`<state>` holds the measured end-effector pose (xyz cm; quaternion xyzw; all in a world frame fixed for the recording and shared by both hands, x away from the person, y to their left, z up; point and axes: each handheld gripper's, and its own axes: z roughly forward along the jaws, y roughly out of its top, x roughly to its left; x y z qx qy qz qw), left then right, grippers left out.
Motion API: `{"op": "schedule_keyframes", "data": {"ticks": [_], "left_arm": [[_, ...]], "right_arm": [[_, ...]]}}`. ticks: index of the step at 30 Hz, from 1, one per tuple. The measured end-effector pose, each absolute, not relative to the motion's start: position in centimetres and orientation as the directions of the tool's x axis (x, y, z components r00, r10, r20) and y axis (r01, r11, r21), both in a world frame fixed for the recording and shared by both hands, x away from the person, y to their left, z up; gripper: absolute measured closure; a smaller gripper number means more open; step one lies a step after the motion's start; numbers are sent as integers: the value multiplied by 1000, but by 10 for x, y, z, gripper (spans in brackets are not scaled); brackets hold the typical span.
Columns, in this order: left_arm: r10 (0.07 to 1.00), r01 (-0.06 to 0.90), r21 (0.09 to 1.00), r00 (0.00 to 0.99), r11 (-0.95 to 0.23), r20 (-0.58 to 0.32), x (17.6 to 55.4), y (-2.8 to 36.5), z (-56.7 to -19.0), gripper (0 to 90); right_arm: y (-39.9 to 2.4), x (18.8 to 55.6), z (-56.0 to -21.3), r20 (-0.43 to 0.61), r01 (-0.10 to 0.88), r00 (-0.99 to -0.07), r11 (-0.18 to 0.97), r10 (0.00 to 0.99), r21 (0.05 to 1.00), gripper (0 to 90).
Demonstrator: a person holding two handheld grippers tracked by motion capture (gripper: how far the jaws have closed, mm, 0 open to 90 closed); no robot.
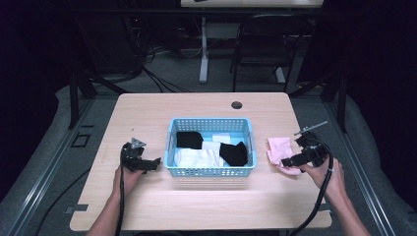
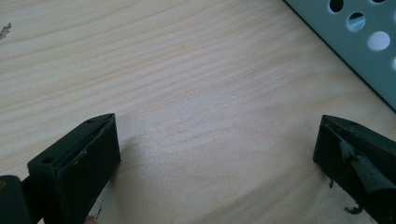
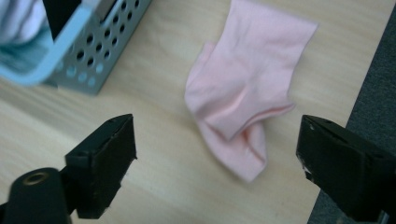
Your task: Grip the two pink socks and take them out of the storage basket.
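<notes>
Pink cotton sock point(image 3: 243, 98), crumpled and folded over on itself, lies on the pale wooden table point(image 1: 196, 206) just to the right of the light-blue perforated plastic basket point(image 1: 210, 171), which serves as the landmark for everything else. The sock is apart from the basket's right wall, with a strip of bare wood between them, and it sits close to the table's right edge; in the right gripper view the grey floor begins just past it.

The right gripper point(image 3: 217, 154) is to the right of the basket, just at the sock's near end. Its two black jaws stand wide apart and grip nothing; the sock lies on the table ahead of and between them, and the pads do not press on it. The left gripper point(image 2: 217, 154) rests on the table to the left of the basket, its jaws likewise spread wide over bare wood with nothing between them, the basket's wall showing at the upper right of its view.

Inside the basket lie black socks point(image 1: 233, 153) and white socks point(image 1: 196, 157), filling most of its floor. A small round dark hole point(image 1: 236, 105) in the tabletop sits behind the basket. A black chair point(image 1: 265, 44) stands on the floor well beyond the basket.

Open wood runs in front of the basket across the whole near part of the table, and broadly to its left; to its right the room is narrow, taken up by the sock and gripper.
</notes>
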<state>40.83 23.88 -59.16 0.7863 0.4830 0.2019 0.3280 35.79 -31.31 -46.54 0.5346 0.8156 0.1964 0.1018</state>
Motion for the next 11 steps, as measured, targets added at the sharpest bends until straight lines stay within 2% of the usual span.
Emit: {"op": "schedule_keyframes", "data": {"ticks": [6,11], "left_arm": [[892,627,711,451,-317,0,408,239,-592,4],[890,625,711,455,-322,3,409,239,-592,4]], "right_arm": [[-313,345,-489,36,836,-424,376,905,399,80],[-313,343,-508,39,852,-436,399,899,339,15]]}}
